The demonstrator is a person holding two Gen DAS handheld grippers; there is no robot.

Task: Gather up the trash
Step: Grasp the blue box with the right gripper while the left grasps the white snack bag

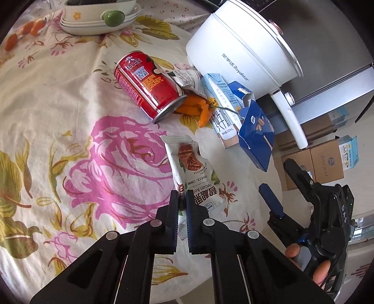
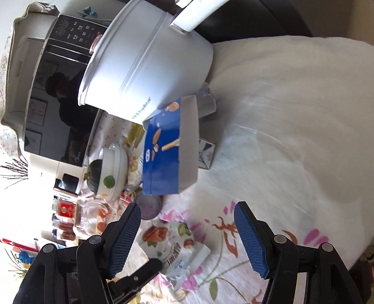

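My left gripper point(image 1: 183, 196) is shut on the near end of a white pecan snack wrapper point(image 1: 191, 168) that lies on the floral tablecloth point(image 1: 70, 117). Beyond it lie a red drink can point(image 1: 149, 86) on its side, orange peppers point(image 1: 194, 108), a crumpled paper point(image 1: 187, 78), a milk carton point(image 1: 221, 110) and a torn blue box point(image 1: 256, 131). My right gripper point(image 2: 187, 236) is open and empty, at the table edge to the right in the left wrist view point(image 1: 280, 184). In its own view the wrapper point(image 2: 173, 243) lies between its fingers and the blue box point(image 2: 168, 149) stands ahead.
A white Royalstar electric pot point(image 1: 243, 49) stands at the back right, its handle over the table edge. Stacked white dishes point(image 1: 98, 18) and small oranges point(image 1: 35, 28) sit at the back left. A microwave point(image 2: 53, 93) stands behind the pot. Cardboard boxes point(image 1: 315, 163) are on the floor.
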